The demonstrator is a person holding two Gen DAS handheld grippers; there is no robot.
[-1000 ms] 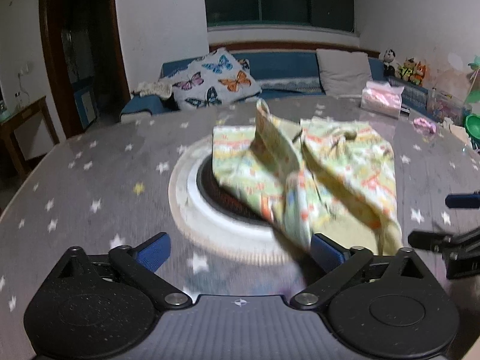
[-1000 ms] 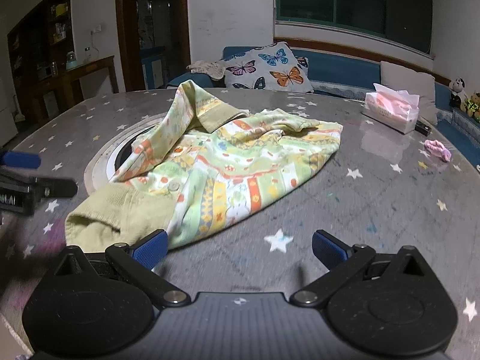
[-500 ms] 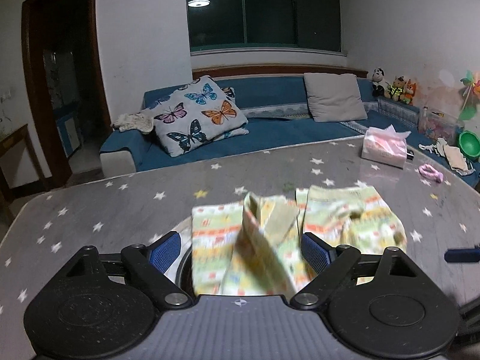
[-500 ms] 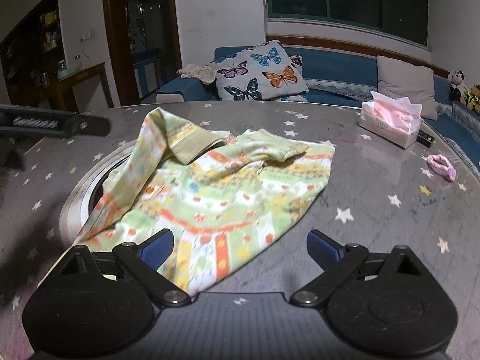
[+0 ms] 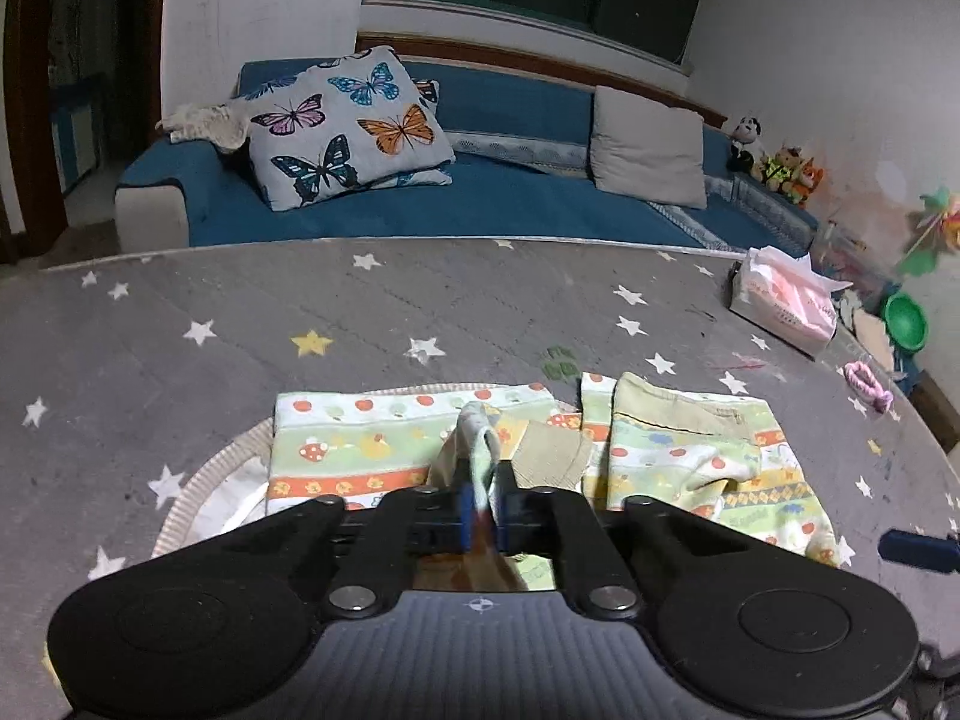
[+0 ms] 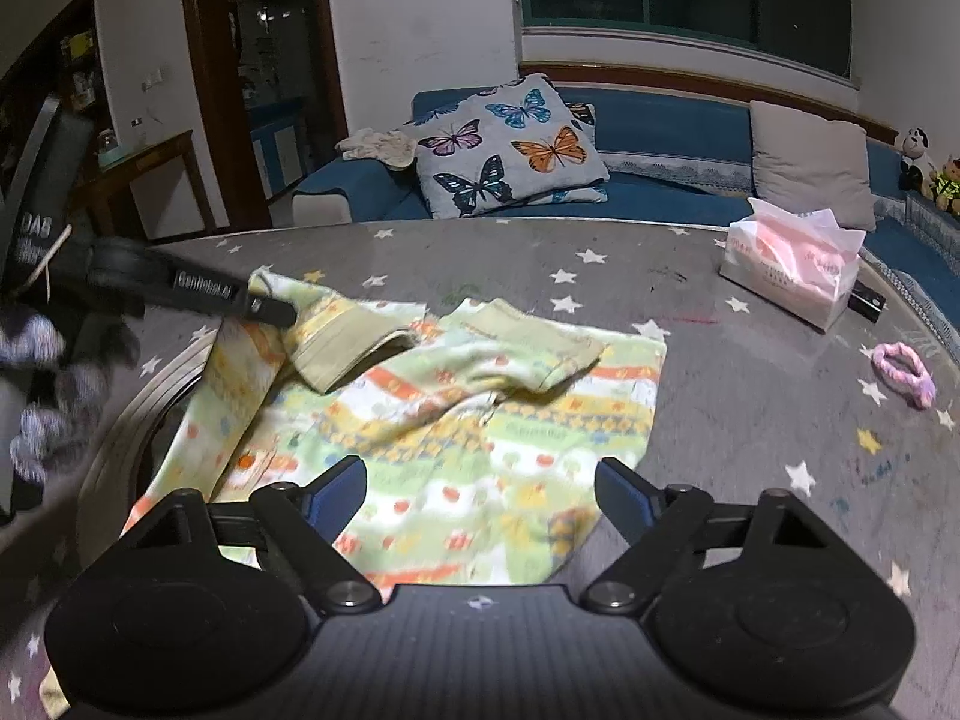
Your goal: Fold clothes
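A child's printed garment (image 6: 456, 414), pale green and yellow with orange stripes, lies crumpled on the grey star-patterned table (image 6: 750, 396); it also shows in the left wrist view (image 5: 372, 450). My left gripper (image 5: 483, 507) is shut on a sleeve or edge of the garment and holds it raised above the rest. In the right wrist view the left gripper's finger (image 6: 240, 300) reaches in over the garment's far left edge. My right gripper (image 6: 480, 489) is open and empty, just above the garment's near edge.
A round ribbed insert (image 5: 204, 480) sits in the table under the garment. A pink tissue box (image 6: 792, 276) and a pink hair tie (image 6: 903, 372) lie at the right. A blue sofa with a butterfly cushion (image 5: 348, 126) stands beyond the table.
My left gripper has shut on a part of the garment and lifted it. The right gripper has moved forward over the garment's near edge and stays open.
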